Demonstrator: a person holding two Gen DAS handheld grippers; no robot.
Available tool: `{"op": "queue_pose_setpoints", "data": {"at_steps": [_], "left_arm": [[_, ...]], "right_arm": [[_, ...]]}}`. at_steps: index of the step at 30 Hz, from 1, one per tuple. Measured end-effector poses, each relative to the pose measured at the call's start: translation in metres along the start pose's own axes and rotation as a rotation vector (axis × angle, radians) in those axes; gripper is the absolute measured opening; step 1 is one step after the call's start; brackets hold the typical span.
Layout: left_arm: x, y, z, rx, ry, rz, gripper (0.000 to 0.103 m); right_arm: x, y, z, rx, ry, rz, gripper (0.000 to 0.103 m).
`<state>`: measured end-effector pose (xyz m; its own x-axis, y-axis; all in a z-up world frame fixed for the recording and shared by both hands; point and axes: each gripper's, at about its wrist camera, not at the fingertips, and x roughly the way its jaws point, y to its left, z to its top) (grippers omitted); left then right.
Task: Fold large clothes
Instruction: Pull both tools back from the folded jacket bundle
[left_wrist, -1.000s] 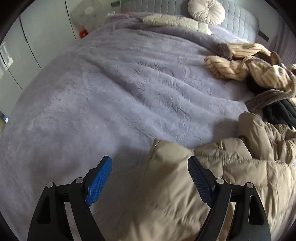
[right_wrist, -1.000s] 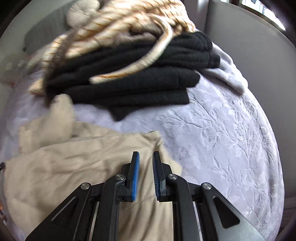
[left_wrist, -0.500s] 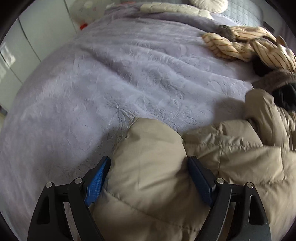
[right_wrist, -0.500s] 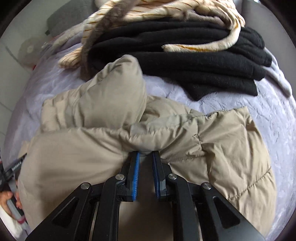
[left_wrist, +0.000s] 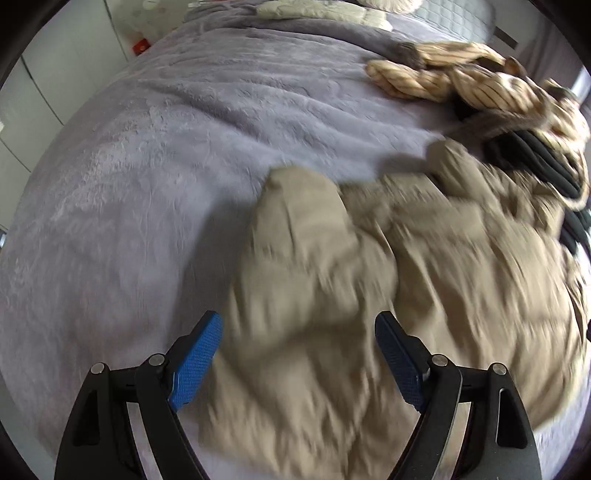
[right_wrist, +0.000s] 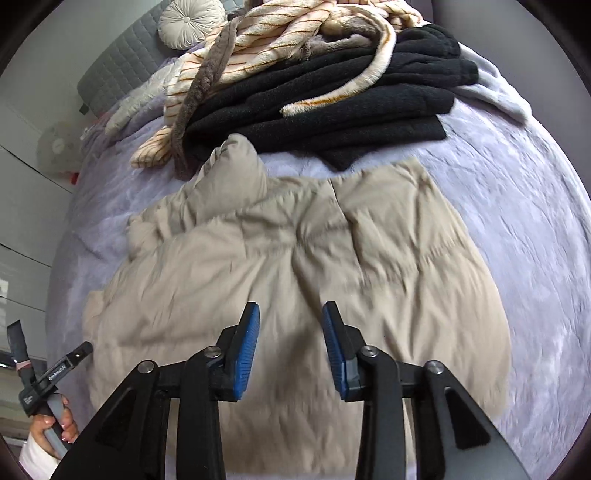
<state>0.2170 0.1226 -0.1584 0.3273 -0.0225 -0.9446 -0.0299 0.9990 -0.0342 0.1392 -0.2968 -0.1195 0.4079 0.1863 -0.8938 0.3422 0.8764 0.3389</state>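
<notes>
A beige puffer jacket (left_wrist: 369, 295) lies spread and rumpled on the lilac bed cover (left_wrist: 147, 166). My left gripper (left_wrist: 298, 321) hovers over its left part, jaws wide open, the pads (left_wrist: 195, 354) clear of the fabric; this view is blurred. In the right wrist view the jacket (right_wrist: 295, 240) fills the middle, one sleeve or collar end (right_wrist: 236, 166) humped up at the back. My right gripper (right_wrist: 291, 308) hangs above the jacket's near part with its jaws opening and nothing pressed between them. The hand-held left tool (right_wrist: 55, 369) shows at the lower left.
A pile of black knitwear (right_wrist: 351, 103) with a cream striped garment (right_wrist: 280, 40) on top sits behind the jacket; the striped garment (left_wrist: 461, 81) also shows at the left view's upper right. A round cushion (right_wrist: 190, 22) and grey headboard (right_wrist: 122, 62) stand beyond. Wardrobe doors (left_wrist: 55, 74) line the left.
The right jaws have parted from nearly shut. Both views have drawn back across the jacket, which now lies flatter and more spread out. The left jaws stay wide.
</notes>
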Motion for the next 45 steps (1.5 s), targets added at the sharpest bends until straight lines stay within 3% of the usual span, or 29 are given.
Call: {"op": "queue_pose_setpoints", "data": {"at_steps": [8, 16, 18, 20, 27, 33, 36, 39, 45], "left_arm": [[-0.023, -0.028, -0.072, 0.083, 0.104, -0.059, 0.086], [-0.030, -0.043, -0.116, 0.086, 0.162, -0.108, 0.086], [-0.031, -0.045, -0.121, 0.086, 0.158, -0.099, 0.103], [-0.036, -0.046, -0.125, 0.081, 0.141, -0.098, 0.103], [-0.041, -0.049, -0.137, 0.080, 0.148, -0.105, 0.103], [-0.038, -0.044, -0.142, 0.071, 0.145, -0.095, 0.103], [-0.029, -0.037, -0.148, 0.061, 0.187, -0.141, 0.103], [-0.024, -0.025, -0.153, 0.013, 0.201, -0.183, 0.103], [-0.015, 0.014, -0.153, -0.176, 0.199, -0.255, 0.103]], "right_arm": [[-0.027, -0.025, -0.074, 0.071, 0.108, 0.005, 0.059], [-0.027, -0.037, -0.112, 0.111, 0.157, 0.017, 0.077], [-0.026, -0.037, -0.116, 0.114, 0.160, 0.020, 0.077], [-0.025, -0.038, -0.119, 0.118, 0.165, 0.025, 0.085], [-0.024, -0.042, -0.130, 0.149, 0.173, 0.051, 0.086], [-0.026, -0.041, -0.136, 0.137, 0.128, 0.046, 0.088], [-0.025, -0.044, -0.137, 0.160, 0.115, 0.057, 0.088], [-0.023, -0.052, -0.137, 0.201, 0.124, 0.079, 0.088], [-0.016, -0.076, -0.137, 0.320, 0.175, 0.154, 0.088]]}}
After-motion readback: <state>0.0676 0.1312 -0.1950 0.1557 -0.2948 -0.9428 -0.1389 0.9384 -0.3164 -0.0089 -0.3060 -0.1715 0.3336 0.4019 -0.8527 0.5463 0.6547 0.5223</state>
